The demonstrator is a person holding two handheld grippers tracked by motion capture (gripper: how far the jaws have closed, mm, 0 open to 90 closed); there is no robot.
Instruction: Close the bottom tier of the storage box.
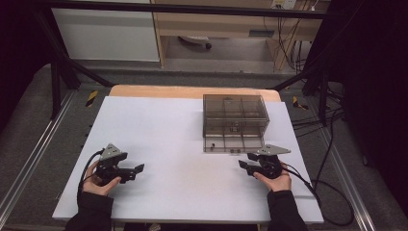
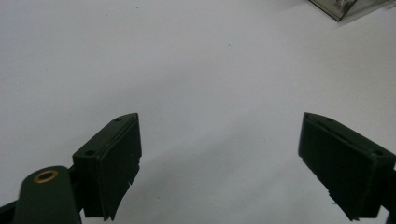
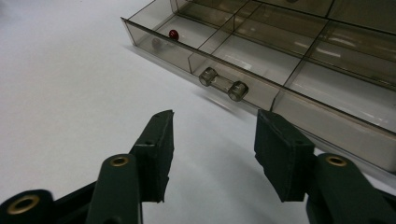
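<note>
Fingers (image 3: 285, 154) of my right gripper (image 3: 212, 140) half-spread, empty, near the smoky clear plastic drawer's handle (image 3: 223, 84); left gripper (image 2: 219, 154) gapes idle. Next: pinch that handle.

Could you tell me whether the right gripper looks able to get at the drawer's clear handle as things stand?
Probably yes. The right gripper has open jaws with nothing between them, aimed toward the handle on the pulled-out drawer; bare white table lies between them.

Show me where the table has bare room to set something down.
Free: the wide white sheet between the left tongs and right tongs, and the far-left stretch beside the smoky drawer box. Crowded: the right edge, by its pulled-out drawer.
</note>
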